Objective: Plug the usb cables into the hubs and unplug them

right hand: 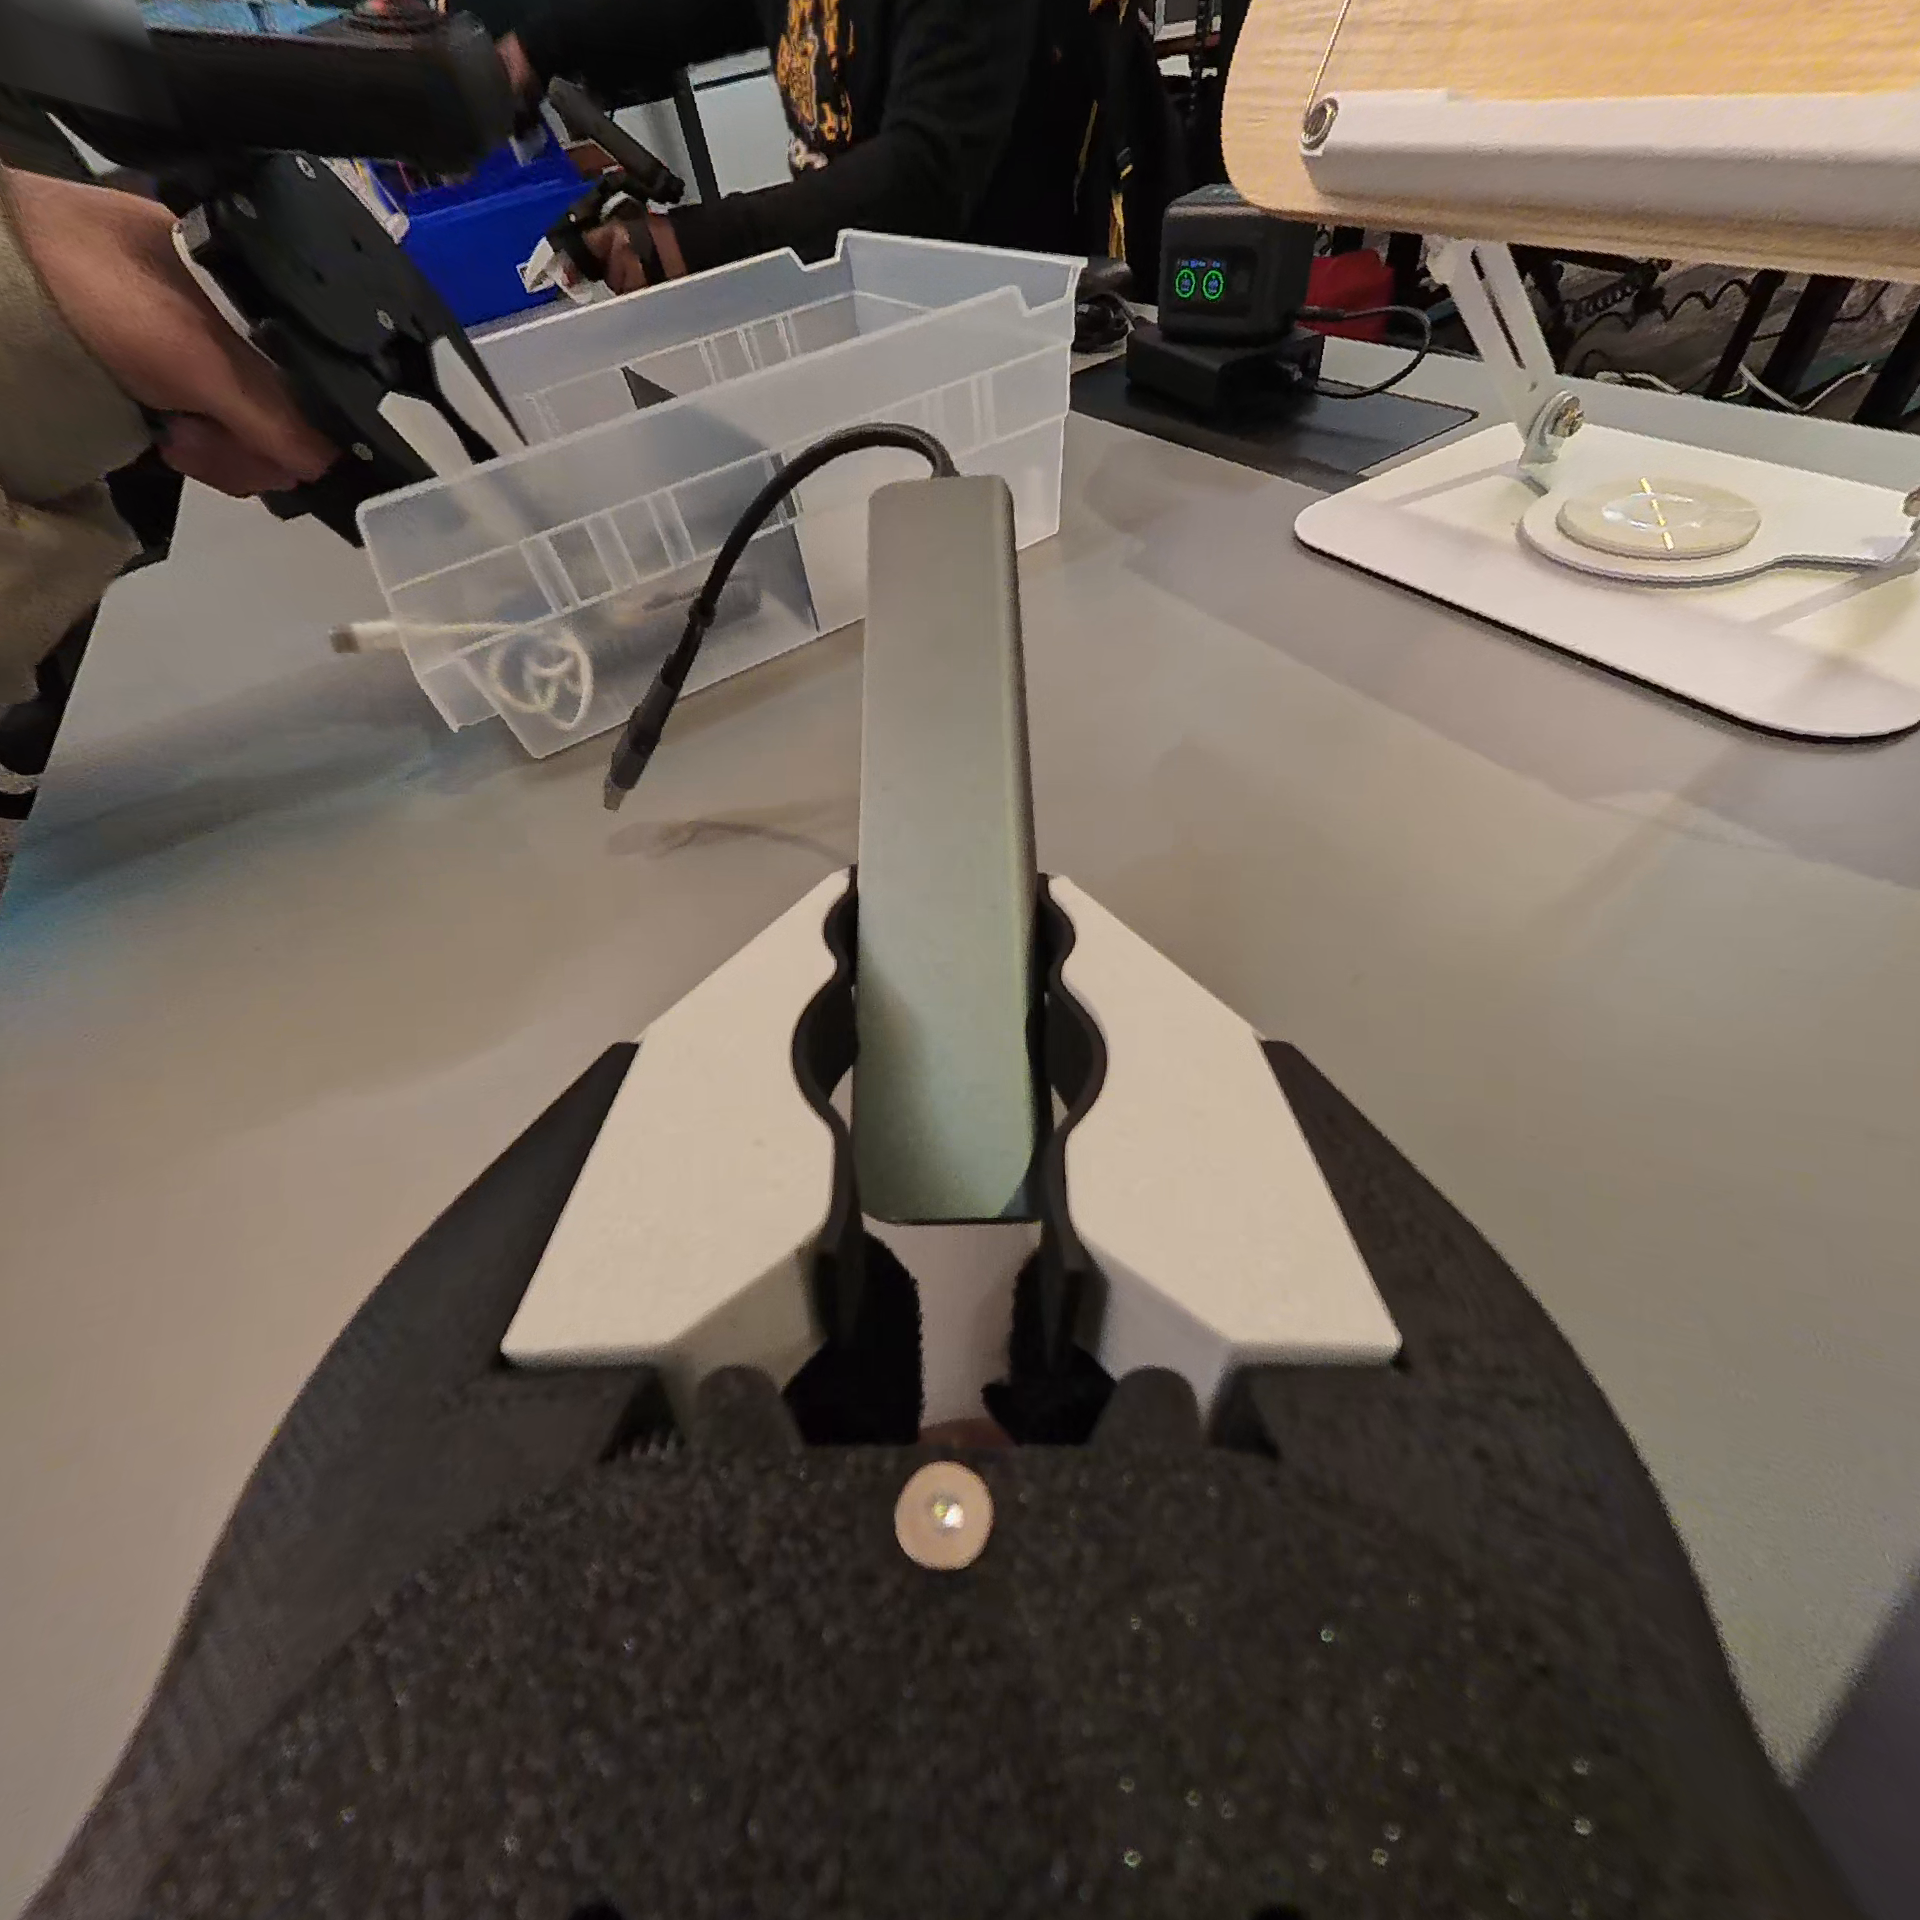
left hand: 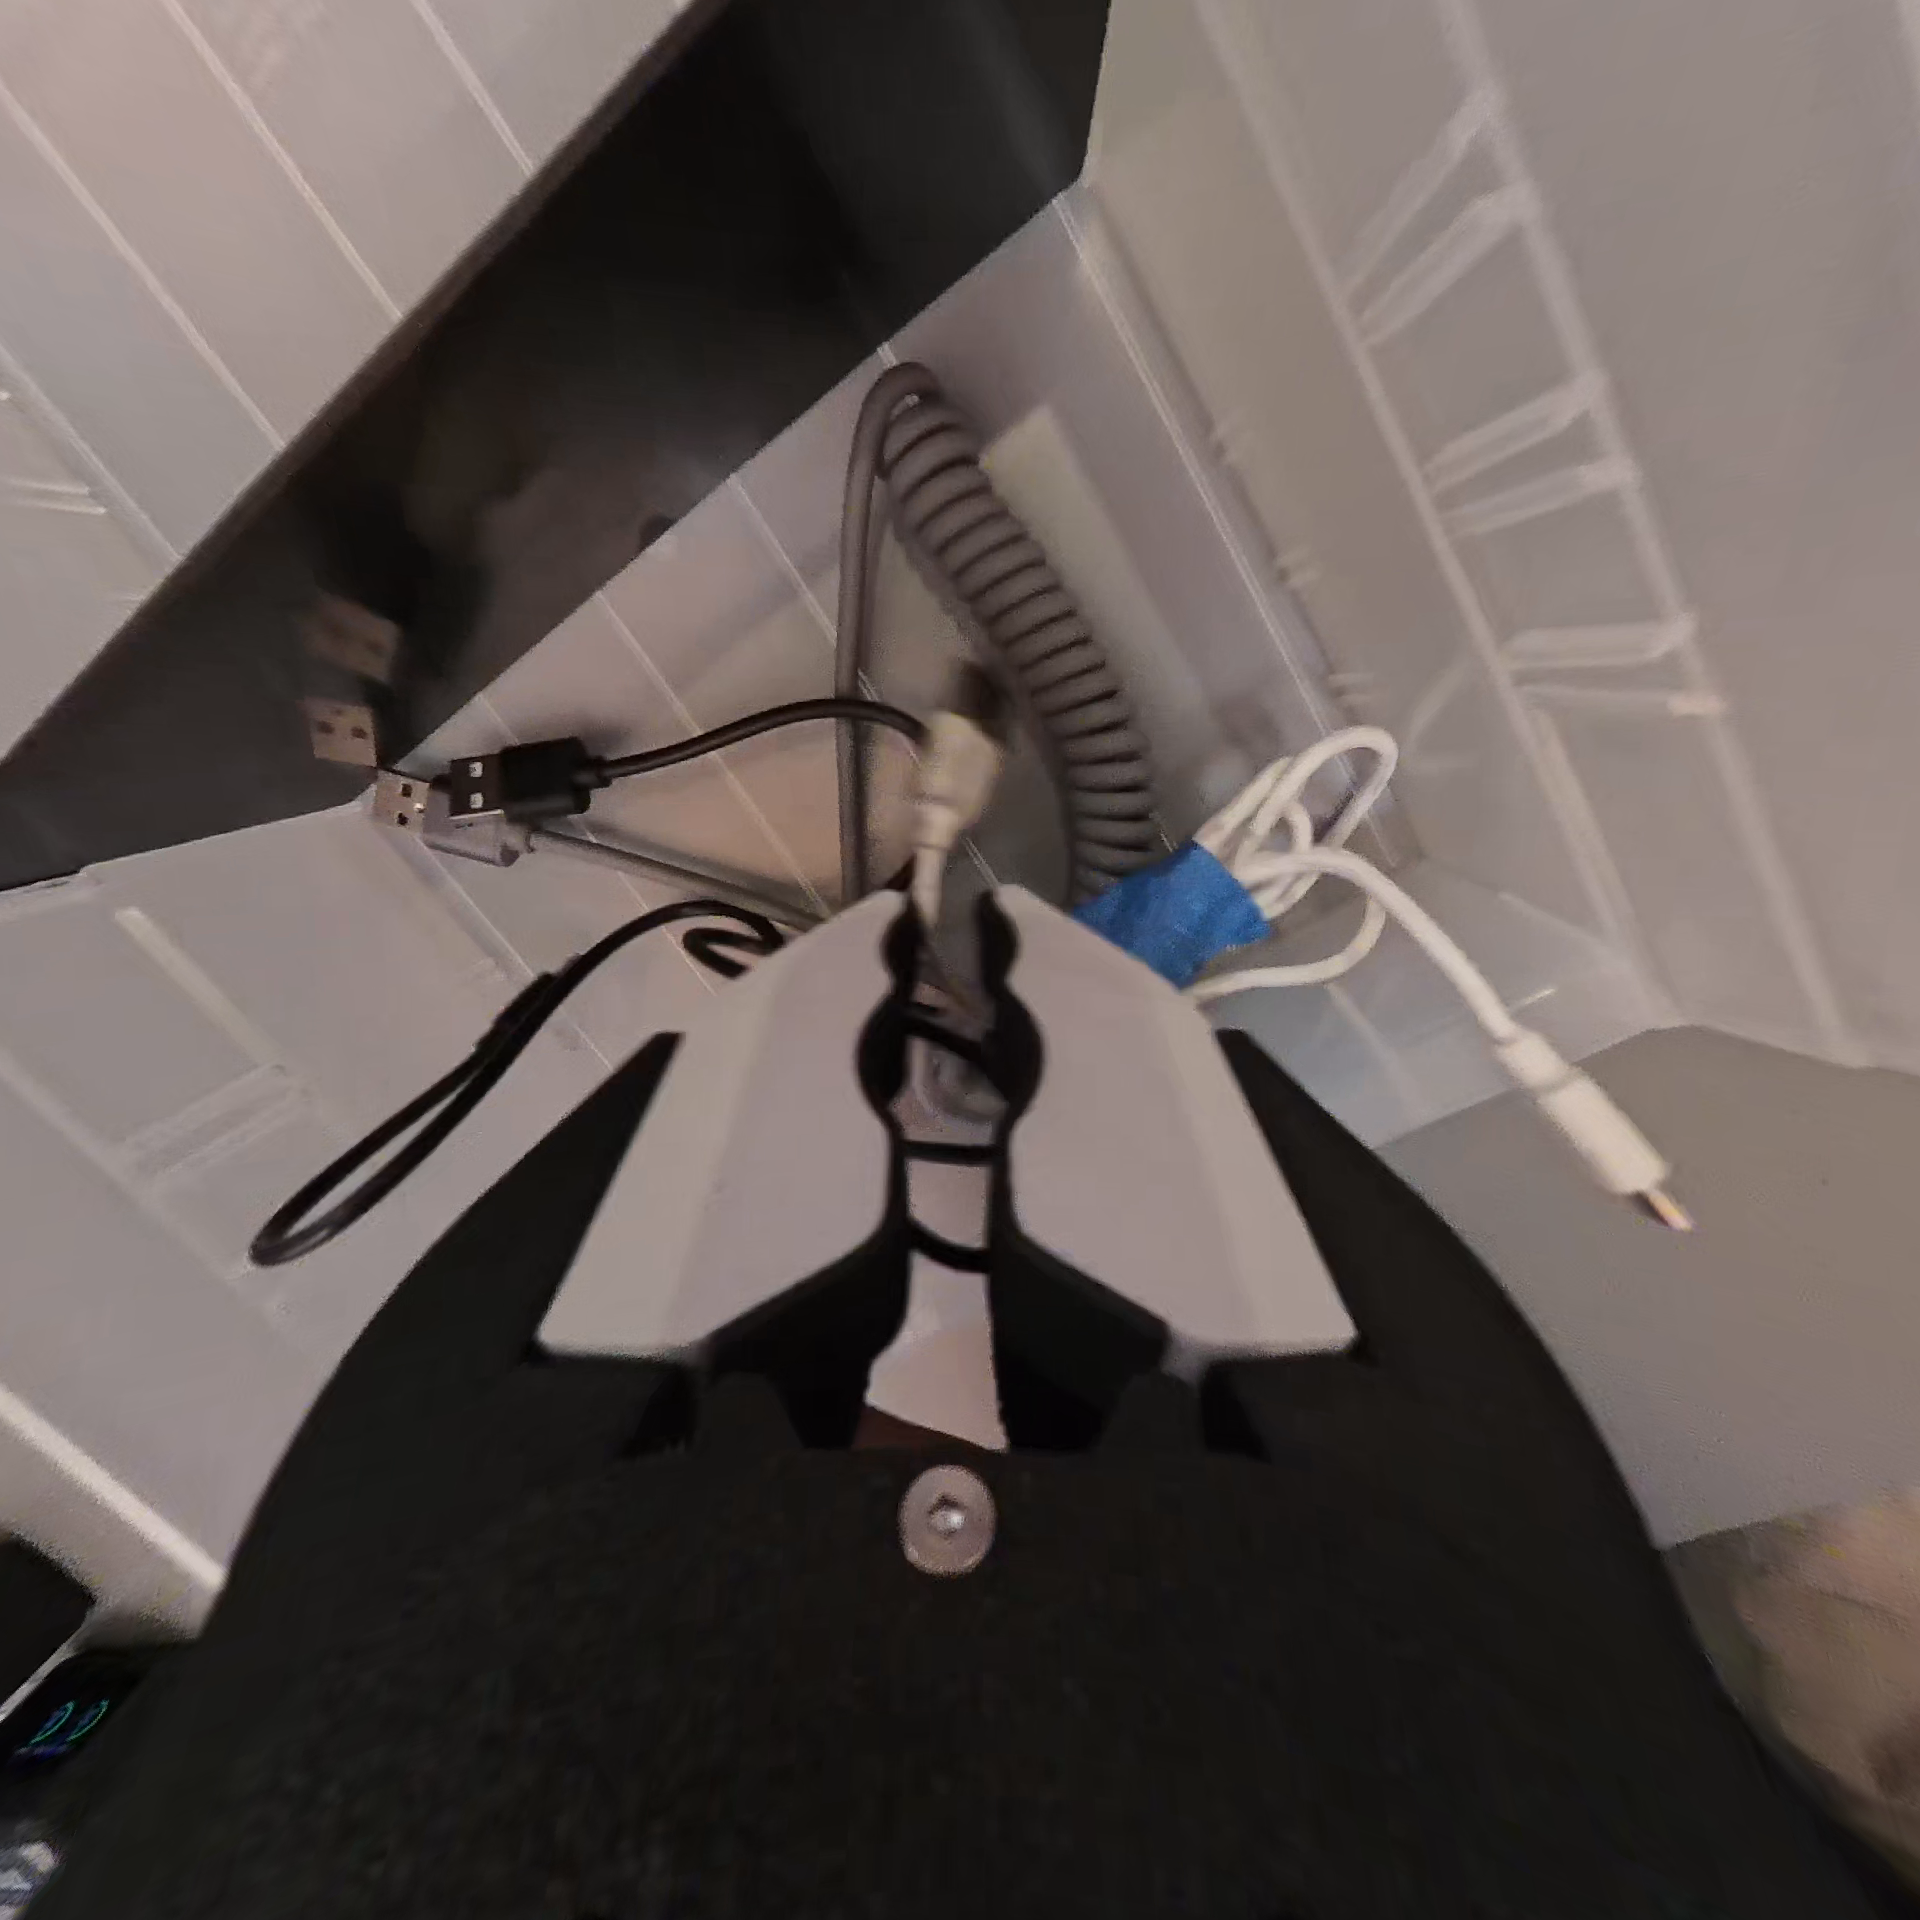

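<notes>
In the left wrist view my left gripper (left hand: 948,904) is inside a clear plastic bin (left hand: 1351,436), shut on a white cable just behind its plug (left hand: 954,764), which sticks out past the fingertips. A black USB cable (left hand: 520,790), a grey coiled cable (left hand: 1029,623) and a white bundled cable with blue tape (left hand: 1179,914) lie in the bin. In the right wrist view my right gripper (right hand: 948,894) is shut on a grey USB hub (right hand: 940,727), held above the table, its short black lead (right hand: 707,592) hanging free. The left gripper (right hand: 436,416) dips into the bin (right hand: 935,416).
A black divider (left hand: 520,416) splits the bin. On the grey table (right hand: 1351,935) stand a white laptop stand (right hand: 1610,603) at the right and a black device with green lights (right hand: 1210,270) behind. A person in black (right hand: 935,104) is beyond the bin. There is about 30 cm between the tips of the two grippers.
</notes>
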`<state>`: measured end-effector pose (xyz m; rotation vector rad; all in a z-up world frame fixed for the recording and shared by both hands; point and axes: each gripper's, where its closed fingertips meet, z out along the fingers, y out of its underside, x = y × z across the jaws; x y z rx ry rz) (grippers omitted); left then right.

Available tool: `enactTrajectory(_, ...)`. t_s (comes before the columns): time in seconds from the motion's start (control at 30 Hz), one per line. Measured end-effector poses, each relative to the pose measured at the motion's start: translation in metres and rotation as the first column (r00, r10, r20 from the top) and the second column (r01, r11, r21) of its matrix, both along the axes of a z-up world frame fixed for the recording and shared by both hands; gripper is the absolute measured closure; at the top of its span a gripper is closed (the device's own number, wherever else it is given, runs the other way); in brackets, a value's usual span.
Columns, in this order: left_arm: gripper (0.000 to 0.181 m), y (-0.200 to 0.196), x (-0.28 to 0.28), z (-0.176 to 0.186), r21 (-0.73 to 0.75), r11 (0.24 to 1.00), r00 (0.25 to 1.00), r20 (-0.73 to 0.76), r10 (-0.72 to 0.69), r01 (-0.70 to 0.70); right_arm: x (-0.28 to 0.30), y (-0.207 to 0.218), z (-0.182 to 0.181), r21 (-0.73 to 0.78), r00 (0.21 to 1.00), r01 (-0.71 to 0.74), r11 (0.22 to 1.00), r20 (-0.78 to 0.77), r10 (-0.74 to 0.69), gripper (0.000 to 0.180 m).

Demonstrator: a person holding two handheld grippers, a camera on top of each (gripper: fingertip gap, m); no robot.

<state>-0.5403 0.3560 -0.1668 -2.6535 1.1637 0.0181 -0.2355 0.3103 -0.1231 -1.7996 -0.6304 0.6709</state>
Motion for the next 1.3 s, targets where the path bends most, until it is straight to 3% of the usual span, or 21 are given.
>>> enactTrajectory(0.1, 0.177, 0.002, 0.000, 0.009, 0.025, 1.000, 0.999, 0.036, 0.017, -0.018, 0.000, 0.000, 0.000, 0.003, 1.000, 0.000, 1.000, 0.006, 0.000, 0.149)
enactTrajectory(0.5, 0.178, -0.015, 0.016, 0.138, 0.416, 0.909, 0.967, 0.239, -0.092, -0.017, 0.002, 0.001, 0.000, -0.006, 1.000, 0.011, 1.000, -0.007, -0.011, 0.149)
enactTrajectory(0.6, 0.178, -0.032, 0.034, 0.176, 0.545, 0.838, 0.939, 0.283, -0.197, 0.012, 0.001, 0.001, 0.000, 0.000, 1.000, 0.010, 1.000, 0.002, -0.010, 0.149)
enactTrajectory(0.7, 0.178, -0.062, 0.068, 0.196, 0.710, 0.699, 0.913, 0.221, -0.343, 0.091, 0.001, 0.001, 0.000, 0.003, 1.000, 0.011, 1.000, 0.006, -0.011, 0.149)
enactTrajectory(0.77, 0.178, -0.087, 0.096, 0.182, 0.799, 0.566, 0.905, 0.069, -0.421, 0.203, 0.001, 0.001, 0.000, 0.001, 1.000, 0.011, 1.000, 0.006, -0.011, 0.149)
enactTrajectory(0.87, 0.177, -0.120, 0.132, 0.134, 0.846, 0.354, 0.874, -0.235, -0.425, 0.399, 0.001, 0.001, 0.000, 0.004, 1.000, 0.013, 1.000, 0.008, -0.013, 0.149)
enactTrajectory(0.93, 0.178, -0.141, 0.151, 0.099, 0.828, 0.280, 0.838, -0.351, -0.419, 0.486, 0.001, 0.001, 0.000, 0.009, 1.000, 0.012, 1.000, 0.011, -0.012, 0.149)
enactTrajectory(1.03, 0.178, -0.167, 0.172, 0.055, 0.808, 0.329, 0.833, -0.320, -0.450, 0.488, 0.001, 0.000, -0.001, 0.006, 1.000, 0.011, 1.000, 0.012, -0.011, 0.149)
enactTrajectory(1.23, 0.177, -0.204, 0.184, 0.041, 0.808, 0.402, 0.858, -0.227, -0.461, 0.430, 0.002, -0.001, 0.000, 0.000, 1.000, 0.009, 1.000, 0.004, -0.009, 0.149)
enactTrajectory(1.3, 0.178, -0.215, 0.186, 0.038, 0.807, 0.383, 0.846, -0.248, -0.472, 0.450, 0.001, 0.000, -0.001, 0.001, 1.000, 0.010, 1.000, 0.008, -0.010, 0.149)
